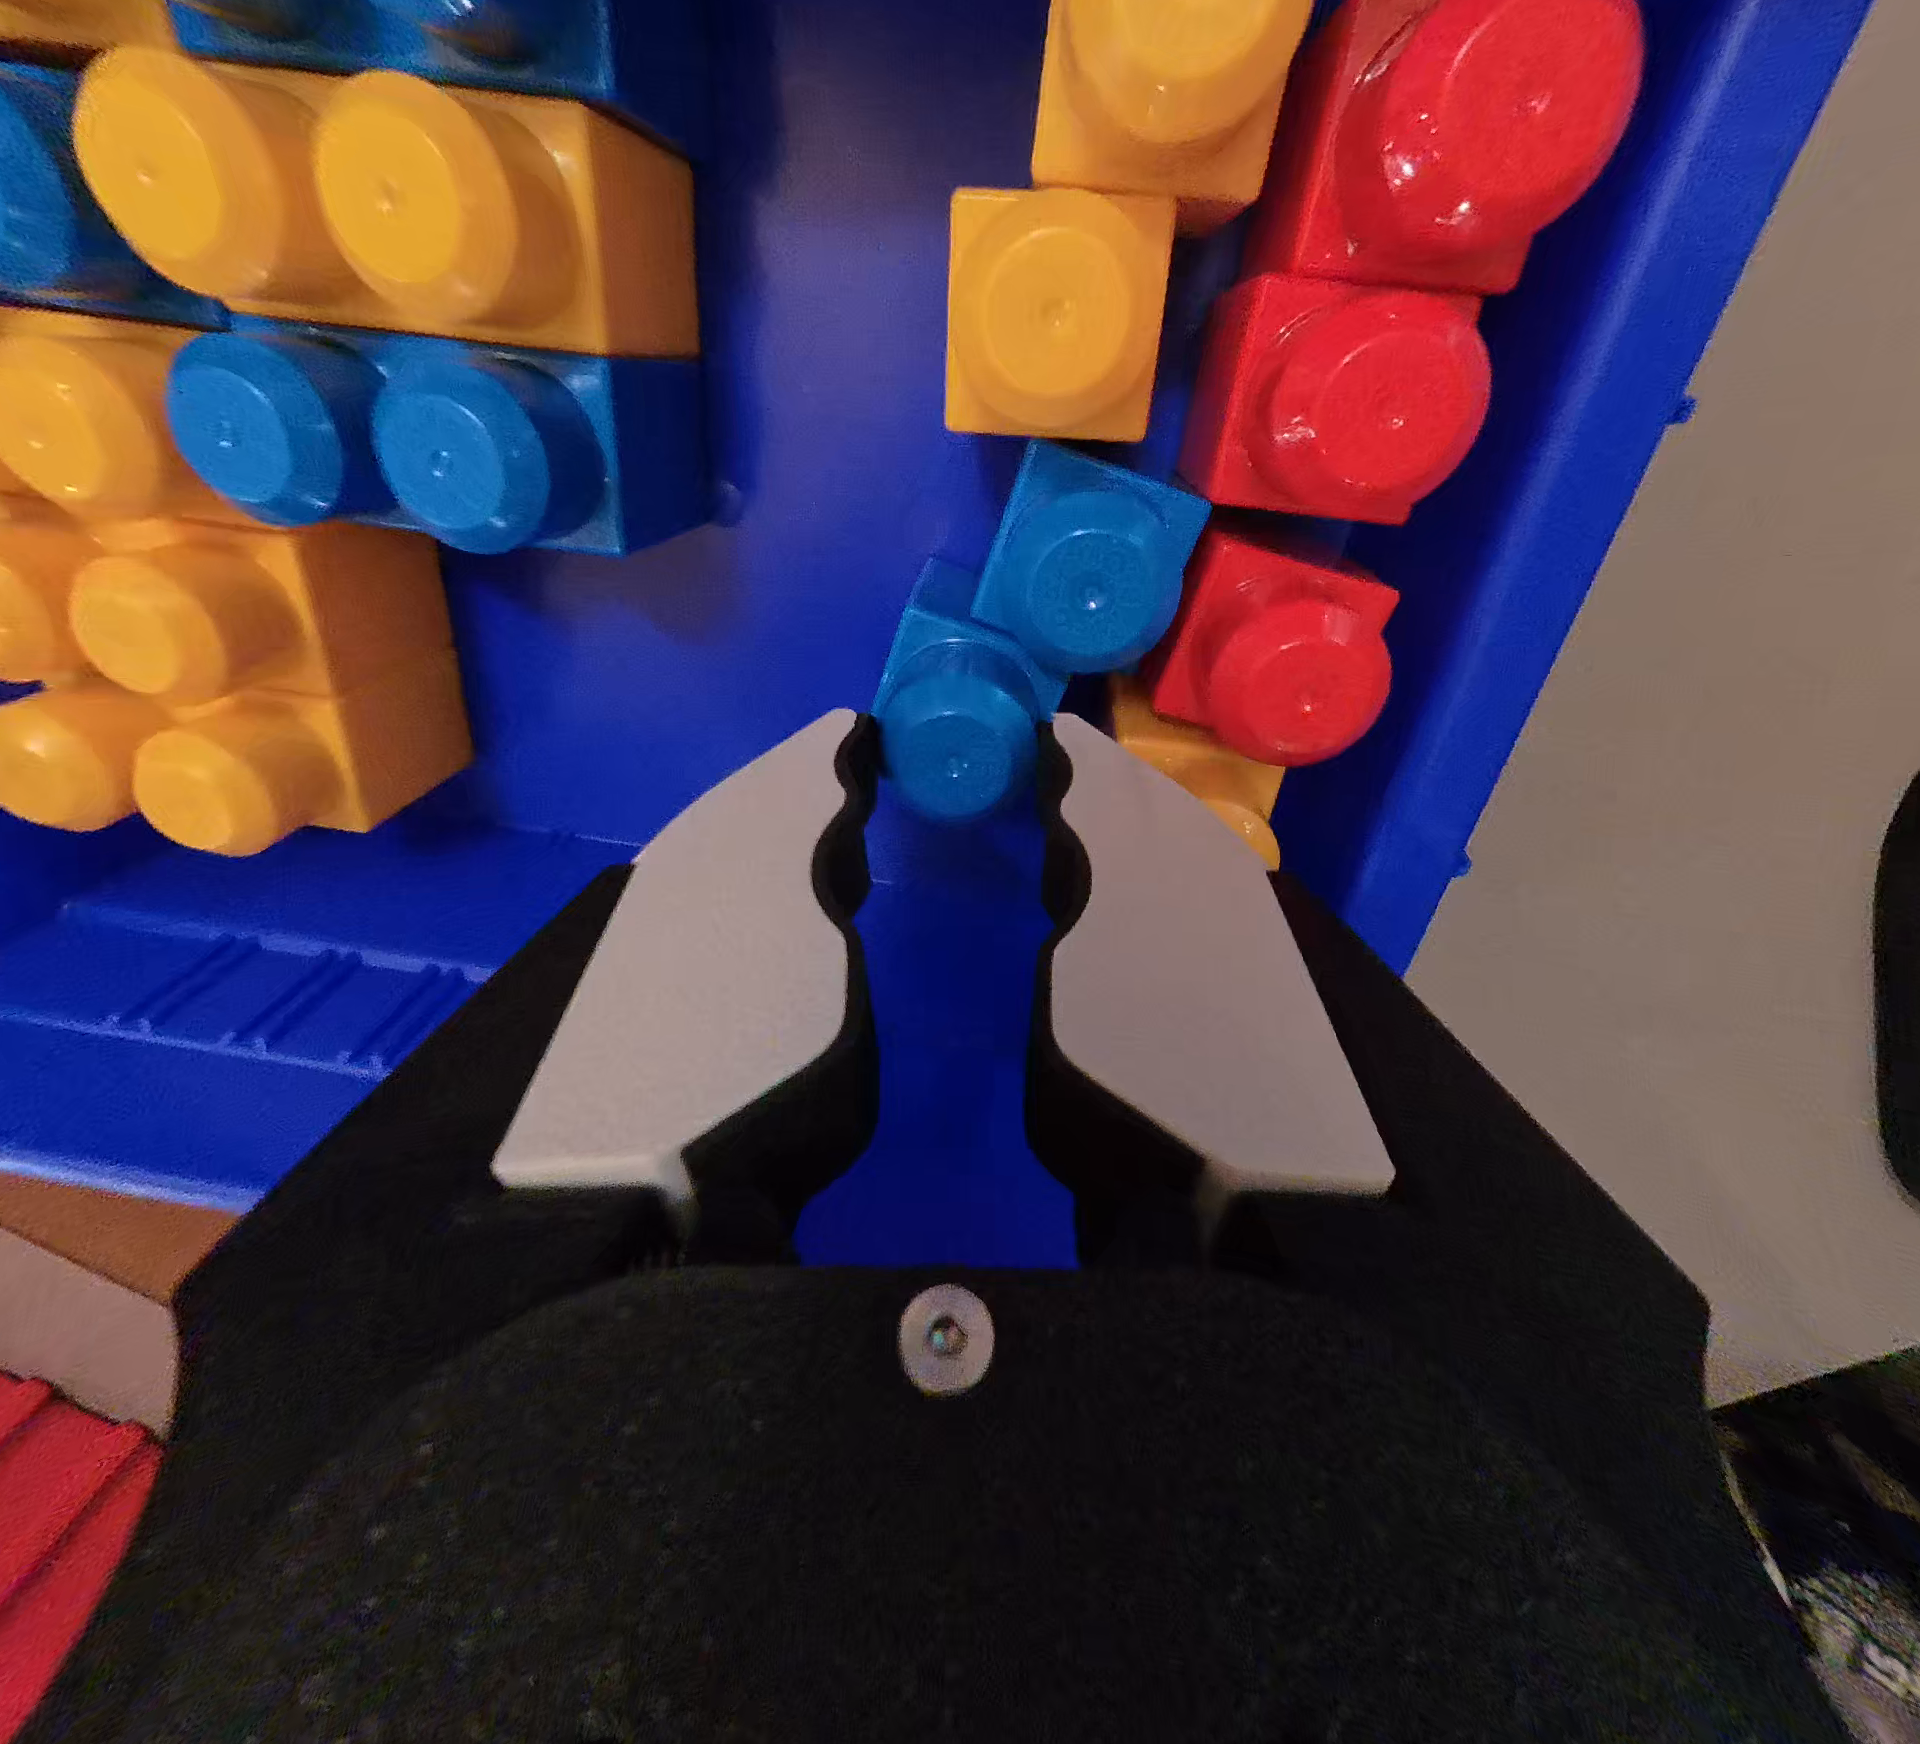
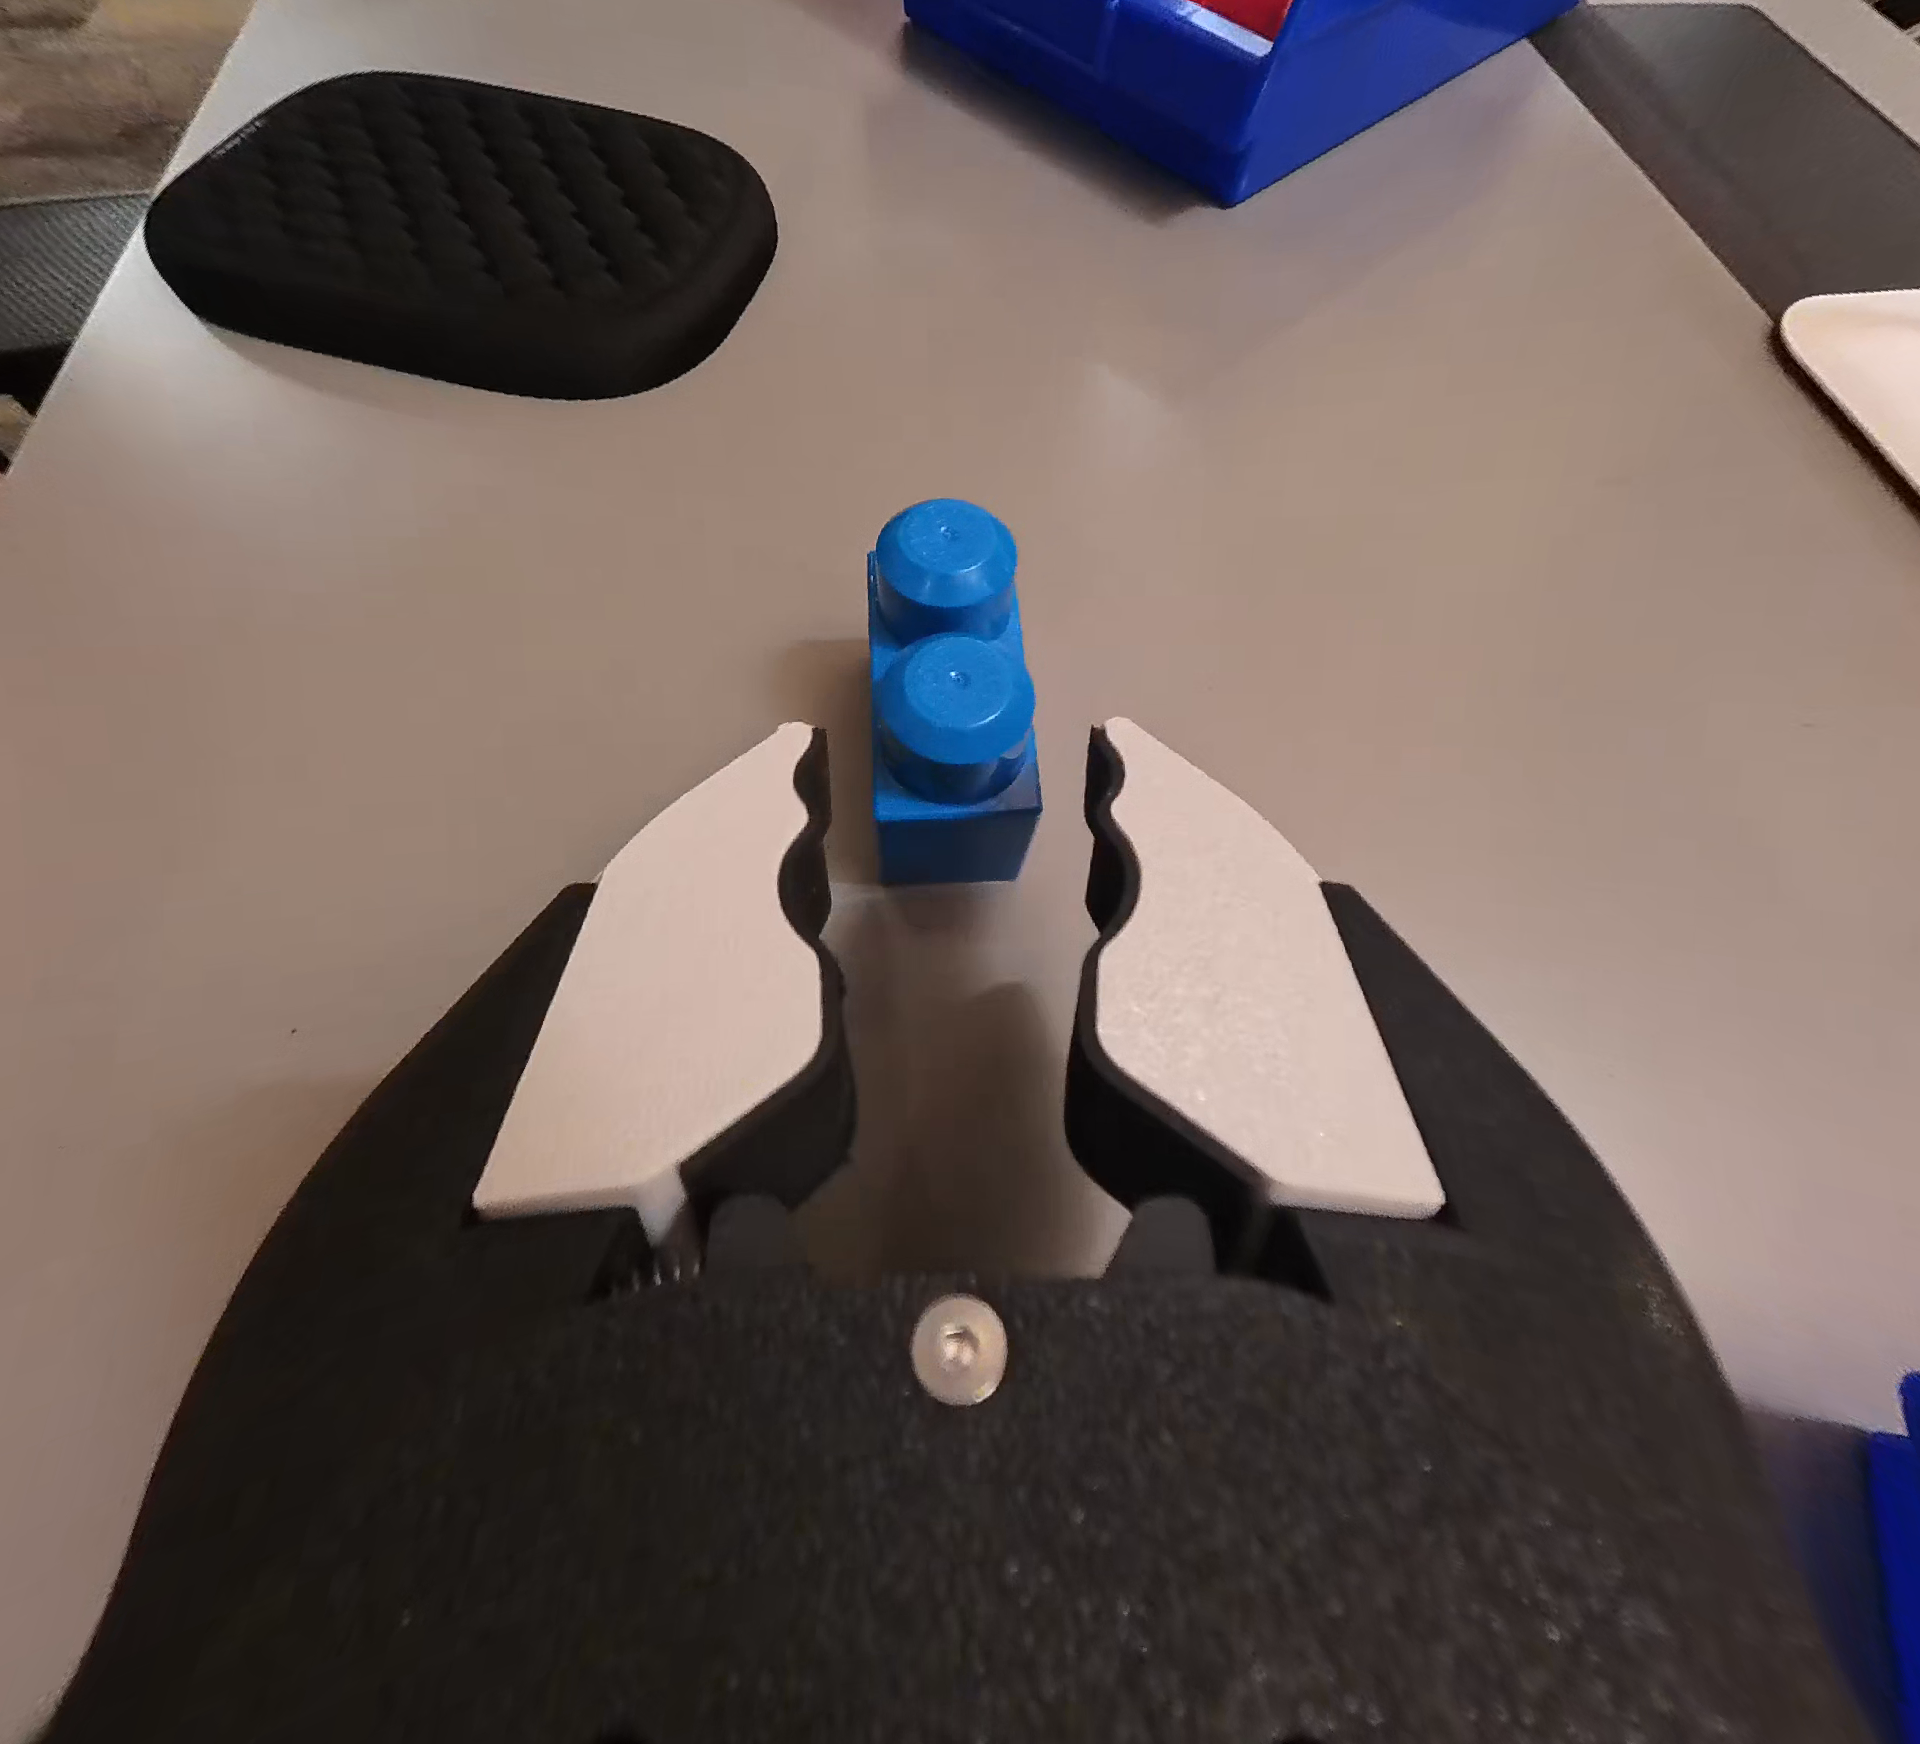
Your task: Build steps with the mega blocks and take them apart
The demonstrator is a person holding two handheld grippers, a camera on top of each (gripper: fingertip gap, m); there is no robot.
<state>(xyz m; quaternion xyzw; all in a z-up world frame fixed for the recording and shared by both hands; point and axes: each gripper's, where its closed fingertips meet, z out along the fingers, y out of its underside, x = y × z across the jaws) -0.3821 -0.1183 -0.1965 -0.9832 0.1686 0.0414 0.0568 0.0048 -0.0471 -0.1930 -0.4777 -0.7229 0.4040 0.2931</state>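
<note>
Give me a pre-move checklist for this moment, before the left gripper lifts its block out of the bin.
1. Left gripper closed on the small blue block's stud: ok.
2. Neighbouring blue block free of it: cannot tell, they touch.
3. Blue bin wall clear of the fingers: ok.
4. Two-stud blue block upright on the table: ok.
5. Right gripper open, not touching that block: ok.

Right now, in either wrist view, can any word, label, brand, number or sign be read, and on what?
None can be read.
Black pad: a tiny mark at its left edge, too small to read.
Two-stud blue block: faint marks on the stud tops, too blurred to read.
</note>
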